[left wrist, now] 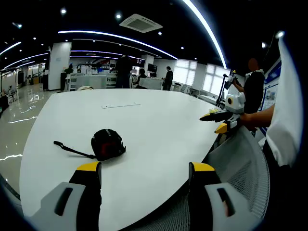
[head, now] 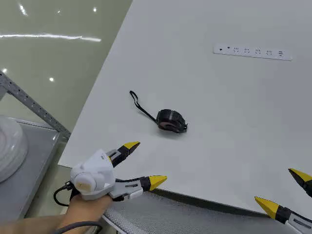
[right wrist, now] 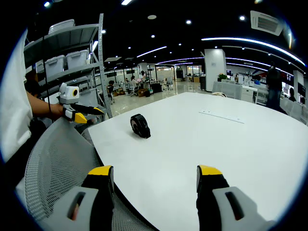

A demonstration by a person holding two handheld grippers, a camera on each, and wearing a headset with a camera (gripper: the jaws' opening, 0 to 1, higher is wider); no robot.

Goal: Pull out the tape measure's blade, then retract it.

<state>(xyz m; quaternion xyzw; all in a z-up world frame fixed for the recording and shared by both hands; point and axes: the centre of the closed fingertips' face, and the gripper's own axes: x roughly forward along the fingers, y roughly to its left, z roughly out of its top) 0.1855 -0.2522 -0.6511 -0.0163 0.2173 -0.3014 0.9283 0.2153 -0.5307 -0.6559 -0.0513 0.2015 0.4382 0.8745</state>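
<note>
1. The left gripper is hovering over the near edge of the white table, its yellow-tipped jaws spread wide and gripping nothing.
2. The right gripper is also gaping wide and empty at the same edge, well off to the right.
3. A hand is holding the left gripper from behind.
4. The tape measure is lying on the table ahead of the left gripper, well apart from both, with its blade not pulled out and its black strap trailing away across the tabletop.
5. A white power strip is lying farther back.
6. A grey mesh chair back is sitting just below the near edge.
</note>
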